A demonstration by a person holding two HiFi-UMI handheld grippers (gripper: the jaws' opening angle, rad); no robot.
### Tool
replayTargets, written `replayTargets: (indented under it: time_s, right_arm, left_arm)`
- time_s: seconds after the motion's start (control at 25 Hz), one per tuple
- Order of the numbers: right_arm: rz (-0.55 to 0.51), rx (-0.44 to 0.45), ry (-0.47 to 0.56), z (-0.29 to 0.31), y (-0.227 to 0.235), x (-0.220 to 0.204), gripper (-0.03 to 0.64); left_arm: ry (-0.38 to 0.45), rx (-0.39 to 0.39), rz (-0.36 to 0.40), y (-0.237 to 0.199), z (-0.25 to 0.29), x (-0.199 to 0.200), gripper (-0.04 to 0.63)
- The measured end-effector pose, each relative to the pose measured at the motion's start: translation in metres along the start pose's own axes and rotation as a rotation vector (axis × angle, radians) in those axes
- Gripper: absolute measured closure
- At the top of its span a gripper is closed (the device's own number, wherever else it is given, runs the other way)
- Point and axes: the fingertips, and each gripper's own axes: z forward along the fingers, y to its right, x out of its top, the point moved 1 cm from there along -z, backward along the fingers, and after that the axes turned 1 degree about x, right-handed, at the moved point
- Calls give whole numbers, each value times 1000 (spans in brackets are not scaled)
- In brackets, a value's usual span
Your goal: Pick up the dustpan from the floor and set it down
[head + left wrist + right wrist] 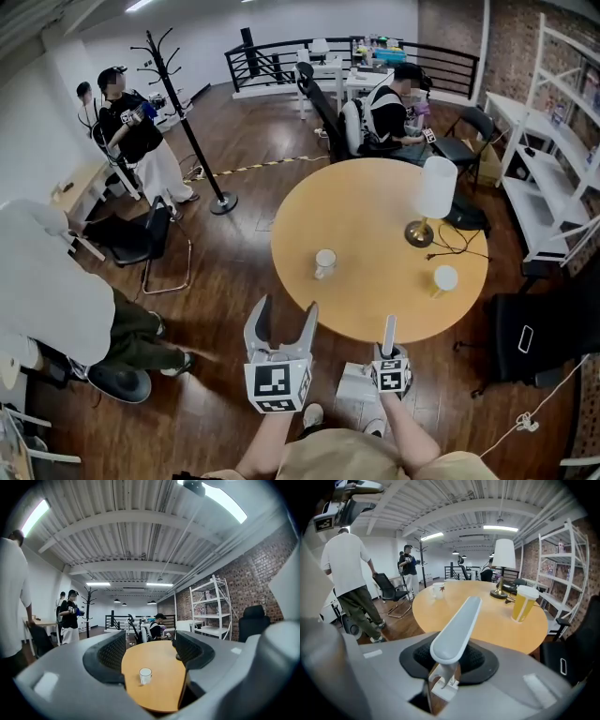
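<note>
The right gripper [388, 351] [450, 665] has its jaws closed on the handle of the light grey plastic dustpan [388, 330] [457, 625], gripping it low on the stem. The handle's rounded end sticks out past the dark pads towards the round pale-wood table [375, 202]. The right gripper view shows only this handle and a small white clip under it, because the gripper's own body hides the pan. In the head view a pale flat patch sits just left of that gripper's marker cube, half covered. I cannot tell whether it is the pan, or whether it touches the floor.

The left gripper [286, 311] [150, 641] is level, with its jaws apart and nothing between the pads. The white mug [324, 262] [145, 675] seen through the gap stands on the table well beyond them. In that view the right-hand jaw covers most of the white-shaded brass table lamp [433, 192], leaving only part of its base. A lidded cup of amber drink [444, 279] [523, 603] stands near the table's right edge. The wearer's forearms are cut off at the bottom of the frame.
</note>
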Motion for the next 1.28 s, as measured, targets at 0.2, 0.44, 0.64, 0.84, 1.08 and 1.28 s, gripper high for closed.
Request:
replayTargets:
  time_s: [0.2,0.44,0.64,0.84,1.08,1.28]
  right_arm:
    - [-16,21,-36,23,1,-18,512]
    - [-8,85,-44,47,3,-8,508]
    - [13,184,-65,56,3,-5,381]
    - [53,209,-53,43,6,-3,264]
    - [154,174,34,-1,25,-1,249]
    - [214,128,315,-77,43,70,249]
  left_arm:
    - [-12,21,1,-8,-3,-6,281]
    - [-36,24,-4,-10,-2,-15,281]
    - [-37,16,-11,-7,-3,-17,281]
    - [-8,8,-23,-1,-1,-12,284]
    - [19,-28,-26,15,3,-5,284]
    - [31,-62,-9,31,8,-1,284]
